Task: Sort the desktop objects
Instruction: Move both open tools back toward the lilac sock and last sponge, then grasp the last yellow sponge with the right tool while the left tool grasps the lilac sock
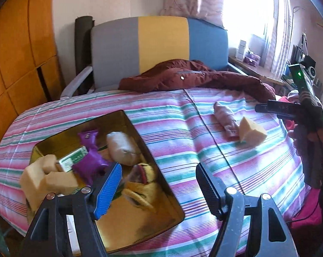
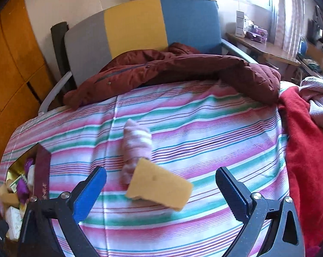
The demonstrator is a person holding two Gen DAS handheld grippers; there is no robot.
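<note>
Striped sheet [image 2: 204, 128] is spread over the bed as the work surface; the gold tin [image 1: 127, 224] on it is already loaded with sponges, a purple packet [image 1: 90, 165] and rolled cloth, so it is judged the sorting bin. Pink rolled sock [image 2: 137, 147] and yellow sponge [image 2: 159, 188], touching, are left outside it. Right gripper [image 2: 161, 190] fingers are spread around the sponge, nothing pinched; left gripper [image 1: 158, 190] fingers are spread, empty, at the tin's edge.

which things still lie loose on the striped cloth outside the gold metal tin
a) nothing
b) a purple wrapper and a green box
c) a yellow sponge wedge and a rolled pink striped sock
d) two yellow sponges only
c: the yellow sponge wedge lies against the rolled pink striped sock on the striped cloth, apart from the gold metal tin.
</note>
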